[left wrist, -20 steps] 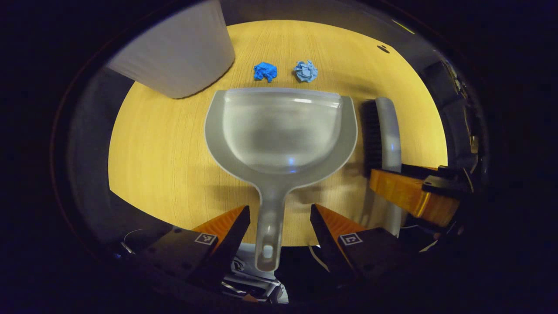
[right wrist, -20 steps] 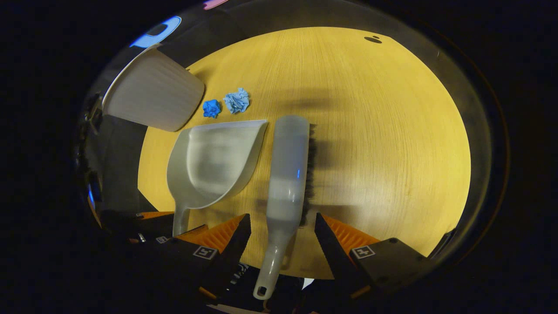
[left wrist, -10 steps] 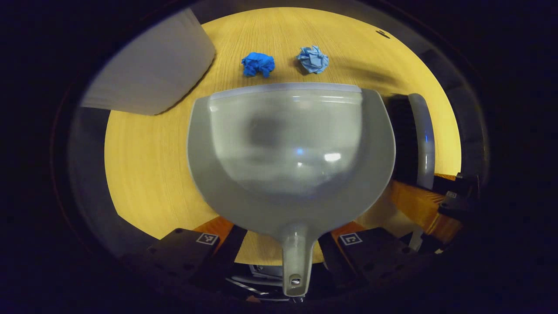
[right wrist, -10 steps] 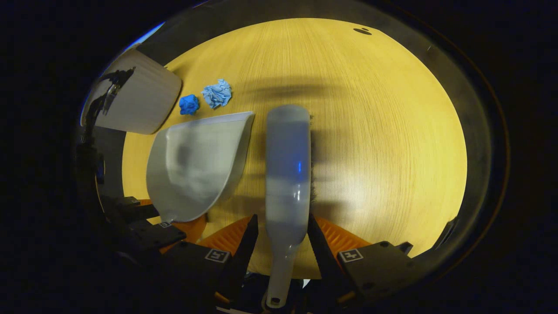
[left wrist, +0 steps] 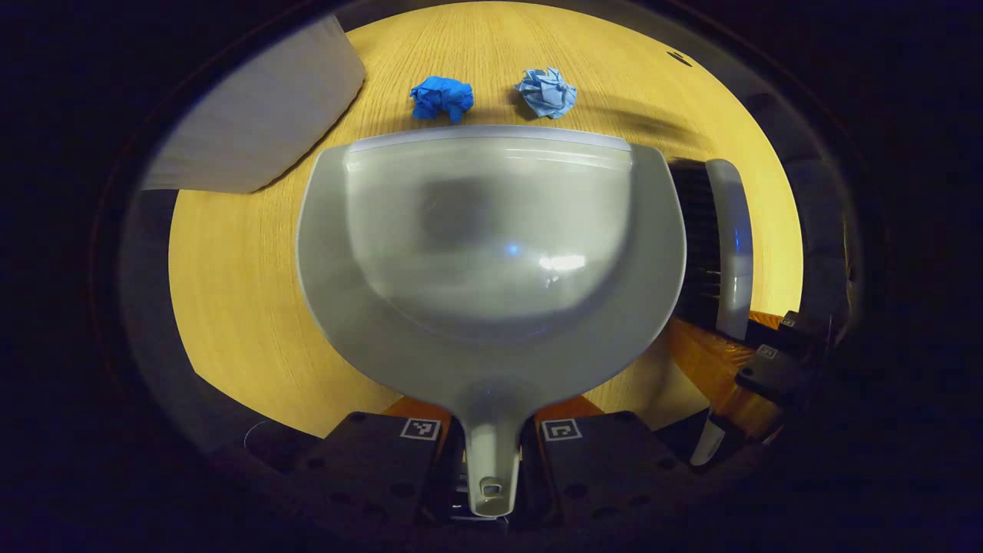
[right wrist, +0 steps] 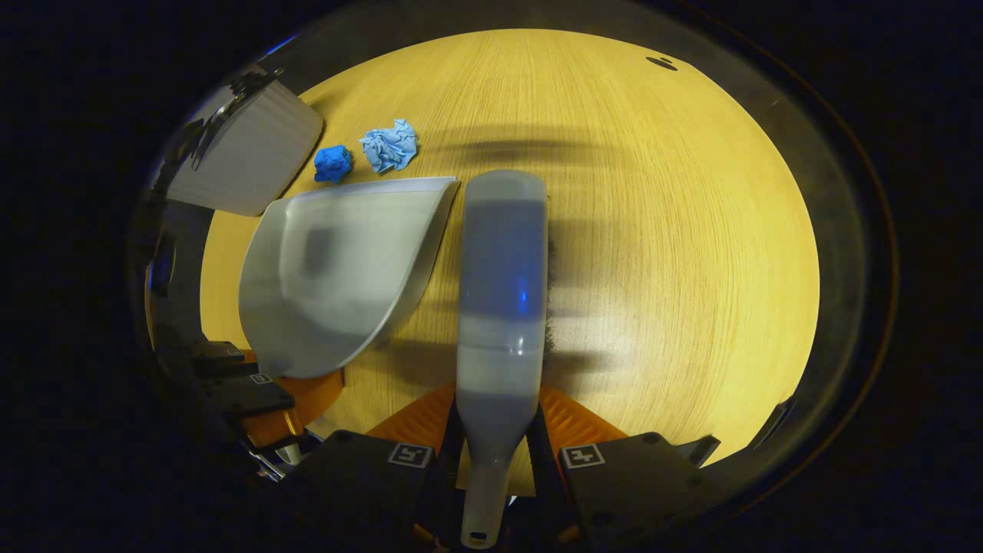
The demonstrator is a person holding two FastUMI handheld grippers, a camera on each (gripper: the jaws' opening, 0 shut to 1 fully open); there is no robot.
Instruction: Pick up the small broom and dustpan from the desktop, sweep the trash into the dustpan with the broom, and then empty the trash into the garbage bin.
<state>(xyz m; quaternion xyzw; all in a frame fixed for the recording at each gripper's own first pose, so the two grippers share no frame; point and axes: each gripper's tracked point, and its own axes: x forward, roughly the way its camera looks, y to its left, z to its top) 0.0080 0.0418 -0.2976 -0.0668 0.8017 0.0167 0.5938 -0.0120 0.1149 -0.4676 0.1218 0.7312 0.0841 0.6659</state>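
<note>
The grey dustpan (left wrist: 491, 246) lies flat on the wooden desktop (left wrist: 230, 292), its handle clamped between the fingers of my left gripper (left wrist: 490, 442). Just beyond its front lip sit two crumpled paper balls, a dark blue one (left wrist: 441, 97) and a light blue one (left wrist: 547, 91). To its right lies the grey broom (left wrist: 726, 238), bristles toward the pan. In the right gripper view my right gripper (right wrist: 495, 453) is shut on the broom (right wrist: 501, 292) at its handle. The dustpan (right wrist: 338, 269), dark blue ball (right wrist: 332, 163) and light blue ball (right wrist: 390, 146) lie to the left there.
A pale ribbed garbage bin (left wrist: 253, 123) stands at the desk's far left corner, close to the paper balls, and shows at the left in the right gripper view (right wrist: 242, 153). Bare wood (right wrist: 676, 230) stretches right of the broom. A small dark hole (right wrist: 660, 63) marks the far right.
Both grippers moved forward along the handles and closed: the left on the dustpan handle, the right on the broom handle. Both were open a second ago.
</note>
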